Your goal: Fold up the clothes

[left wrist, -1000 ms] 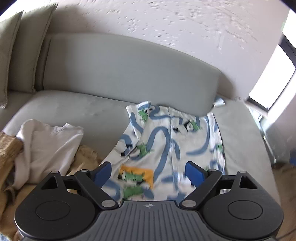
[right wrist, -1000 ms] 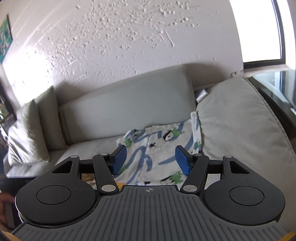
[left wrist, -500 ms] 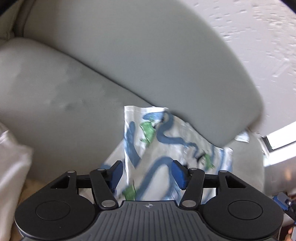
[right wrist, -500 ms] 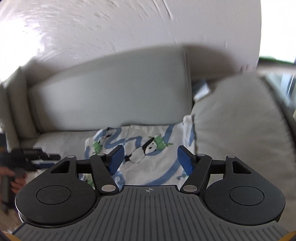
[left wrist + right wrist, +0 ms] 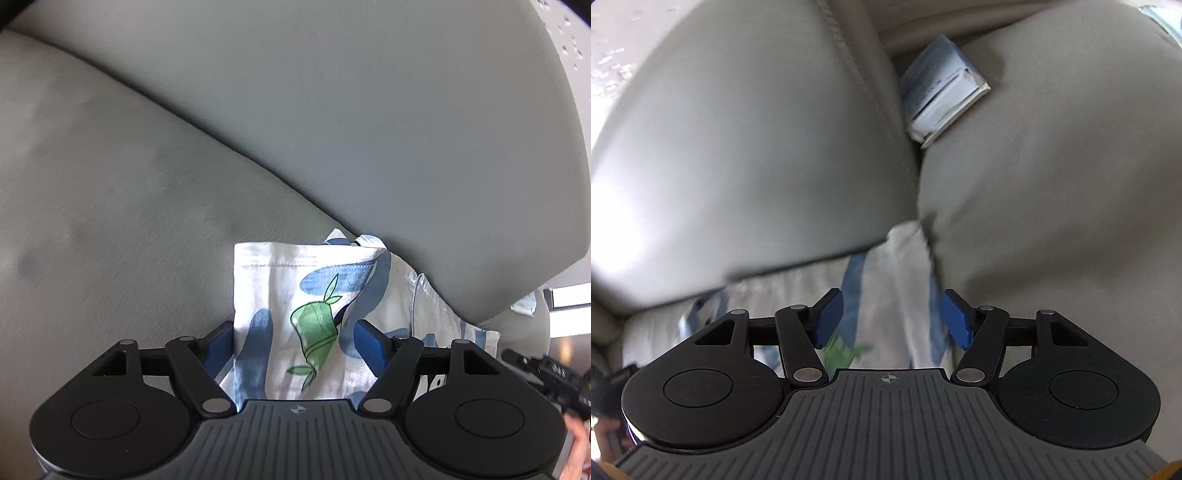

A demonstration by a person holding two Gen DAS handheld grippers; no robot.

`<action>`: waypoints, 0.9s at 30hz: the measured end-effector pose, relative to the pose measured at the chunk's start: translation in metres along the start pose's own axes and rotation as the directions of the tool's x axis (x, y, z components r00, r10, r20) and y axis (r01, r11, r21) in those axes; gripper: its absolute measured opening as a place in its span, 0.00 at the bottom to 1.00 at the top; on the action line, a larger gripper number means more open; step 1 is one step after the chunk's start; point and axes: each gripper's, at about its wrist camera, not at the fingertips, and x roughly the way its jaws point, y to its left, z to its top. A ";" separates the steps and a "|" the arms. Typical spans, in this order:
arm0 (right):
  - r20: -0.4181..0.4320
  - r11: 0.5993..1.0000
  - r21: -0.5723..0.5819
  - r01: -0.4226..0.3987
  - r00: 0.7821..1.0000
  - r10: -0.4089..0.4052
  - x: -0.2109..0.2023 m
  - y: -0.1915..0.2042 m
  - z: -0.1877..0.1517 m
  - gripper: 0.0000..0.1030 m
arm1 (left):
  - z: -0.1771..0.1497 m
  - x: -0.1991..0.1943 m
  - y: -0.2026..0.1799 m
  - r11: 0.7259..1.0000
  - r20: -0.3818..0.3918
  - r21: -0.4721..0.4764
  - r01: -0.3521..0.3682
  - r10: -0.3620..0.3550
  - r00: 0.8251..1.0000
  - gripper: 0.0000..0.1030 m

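A white garment (image 5: 295, 295) with blue swirls and green prints lies on the grey sofa seat, against the backrest. In the left wrist view its hemmed far-left corner lies between my open blue fingers; my left gripper (image 5: 293, 345) hangs low over it, jaws apart on either side of the cloth. In the right wrist view the garment's far-right corner (image 5: 905, 280) sits in the crease between backrest and side cushion. My right gripper (image 5: 892, 317) is open just above it. Whether either gripper touches the cloth is unclear.
The sofa backrest (image 5: 332, 110) rises right behind the garment. A side cushion (image 5: 1052, 203) stands to the right. A small blue-white packet (image 5: 942, 99) is wedged between cushions. The right gripper (image 5: 546, 373) shows at the right edge of the left wrist view.
Both grippers have moved forward and down toward the garment's far corners. The left jaws have narrowed from a wide opening. The pile of other clothes has left the view.
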 end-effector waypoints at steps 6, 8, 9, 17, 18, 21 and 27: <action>0.006 0.995 0.054 -0.078 0.997 0.078 0.018 -0.022 0.008 0.65 | 0.009 0.002 -0.008 0.998 0.005 0.056 -0.010 0.010 1.000 0.67; 0.013 0.995 0.057 -0.081 0.997 0.080 0.020 -0.023 0.008 0.65 | 0.012 0.006 -0.009 0.998 0.001 0.055 -0.012 0.012 1.000 0.66; 0.016 0.996 0.051 -0.074 0.997 0.073 0.020 -0.022 0.007 0.65 | 0.012 0.006 -0.009 0.998 -0.001 0.054 -0.012 0.012 1.000 0.63; 0.031 0.997 -0.046 0.059 0.998 -0.057 0.021 -0.004 -0.006 0.04 | 0.008 0.000 -0.016 0.988 0.042 0.062 -0.139 0.137 0.990 0.00; 0.045 0.997 -0.052 0.058 0.997 -0.056 0.010 -0.002 -0.012 0.03 | 0.006 -0.005 -0.018 0.986 0.055 0.068 -0.150 0.146 0.988 0.00; 0.086 0.996 -0.070 0.057 0.995 -0.051 -0.023 0.003 -0.032 0.02 | -0.001 -0.026 -0.027 0.982 0.106 0.091 -0.164 0.154 0.982 0.00; 0.166 0.993 -0.105 0.058 0.985 -0.040 -0.090 0.014 -0.071 0.02 | -0.027 -0.093 -0.044 0.978 0.180 0.138 -0.158 0.132 0.975 0.00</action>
